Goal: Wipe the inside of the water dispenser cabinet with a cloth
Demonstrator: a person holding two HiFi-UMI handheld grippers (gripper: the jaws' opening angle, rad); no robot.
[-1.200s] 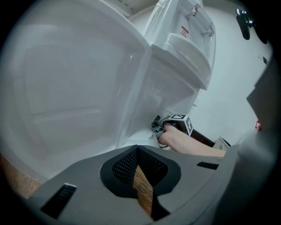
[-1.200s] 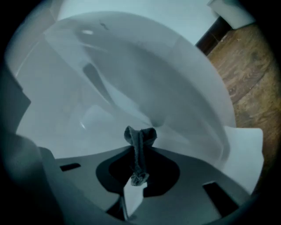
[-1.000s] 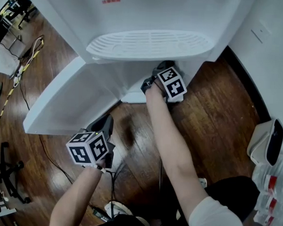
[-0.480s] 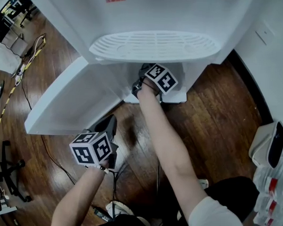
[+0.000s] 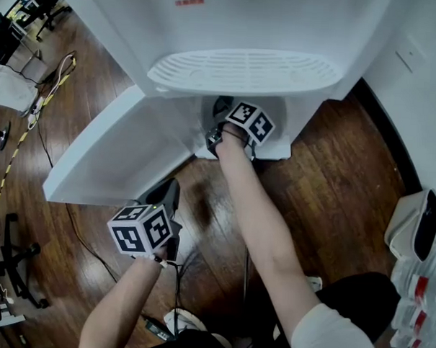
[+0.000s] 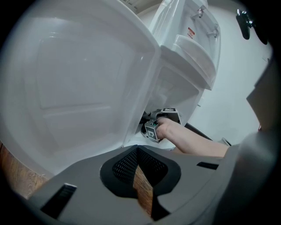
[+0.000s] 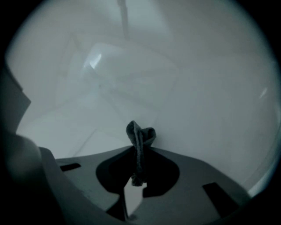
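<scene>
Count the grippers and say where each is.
2. The left gripper hovers over the wooden floor beside the open door; the right gripper is inside the cabinet, shut on a cloth.

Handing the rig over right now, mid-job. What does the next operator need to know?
Left gripper: fingers shut, empty, held over the brown wooden floor beside the open white cabinet door.
Right gripper: shut on the dark crumpled cloth, reaching inside the white water dispenser cabinet.
Done: door open, cloth gripped and inside.
Left: wiping the interior; how much is already wiped cannot be told.
</scene>
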